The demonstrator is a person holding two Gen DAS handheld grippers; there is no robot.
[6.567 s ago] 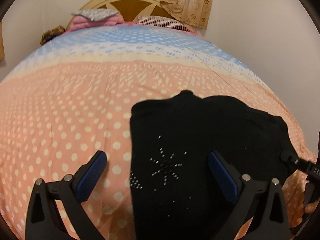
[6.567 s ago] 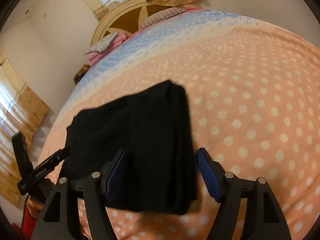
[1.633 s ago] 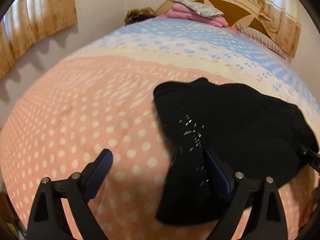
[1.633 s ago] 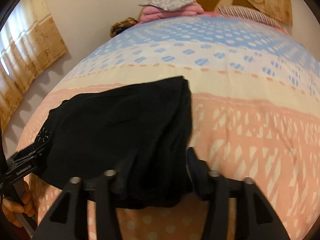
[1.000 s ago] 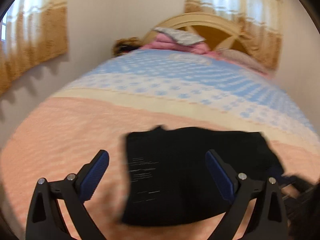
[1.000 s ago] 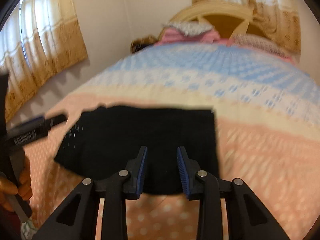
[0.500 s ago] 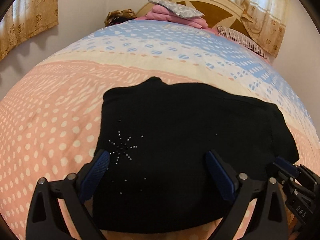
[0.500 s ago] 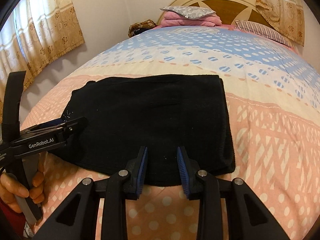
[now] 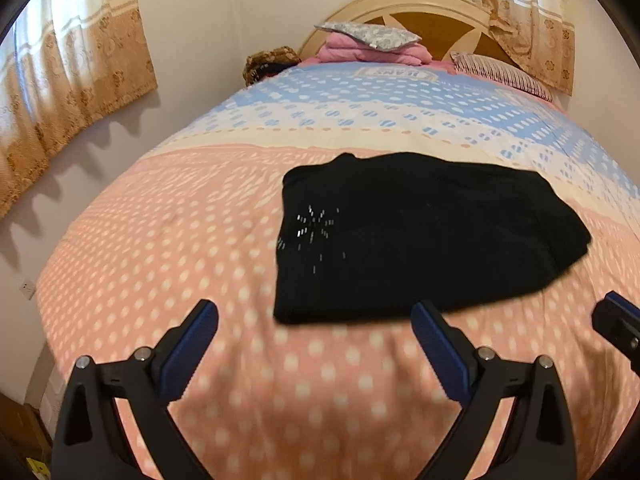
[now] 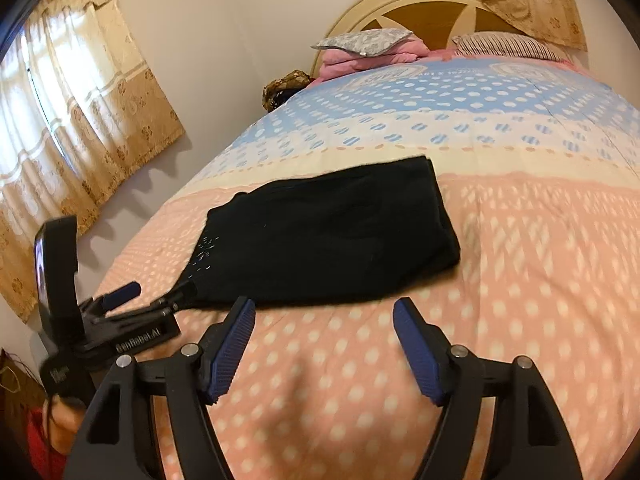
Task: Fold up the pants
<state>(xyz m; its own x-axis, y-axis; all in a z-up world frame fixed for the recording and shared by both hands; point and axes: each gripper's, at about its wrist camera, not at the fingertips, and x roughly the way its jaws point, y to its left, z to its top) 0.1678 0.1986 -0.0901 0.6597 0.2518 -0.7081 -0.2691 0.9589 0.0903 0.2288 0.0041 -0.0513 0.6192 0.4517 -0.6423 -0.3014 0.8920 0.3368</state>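
Observation:
The black pants [image 9: 424,232] lie folded into a flat rectangle on the bed, with a small sparkly star pattern near their left end. They also show in the right wrist view [image 10: 332,240]. My left gripper [image 9: 316,340] is open and empty, held above the bedspread just short of the pants' near edge. My right gripper [image 10: 324,336] is open and empty, also just short of the near edge. The left gripper appears at the left of the right wrist view [image 10: 132,308], close to the pants' left corner.
The bed has a pink, cream and blue dotted bedspread [image 9: 200,240]. Pink folded bedding with a grey pillow [image 9: 368,40] and a striped pillow [image 9: 500,70] lie by the headboard [image 9: 436,20]. Curtained windows [image 9: 60,80] stand on the left wall.
Both grippers have pulled back from the pants towards the foot of the bed. The right gripper has opened wide. The pants lie still.

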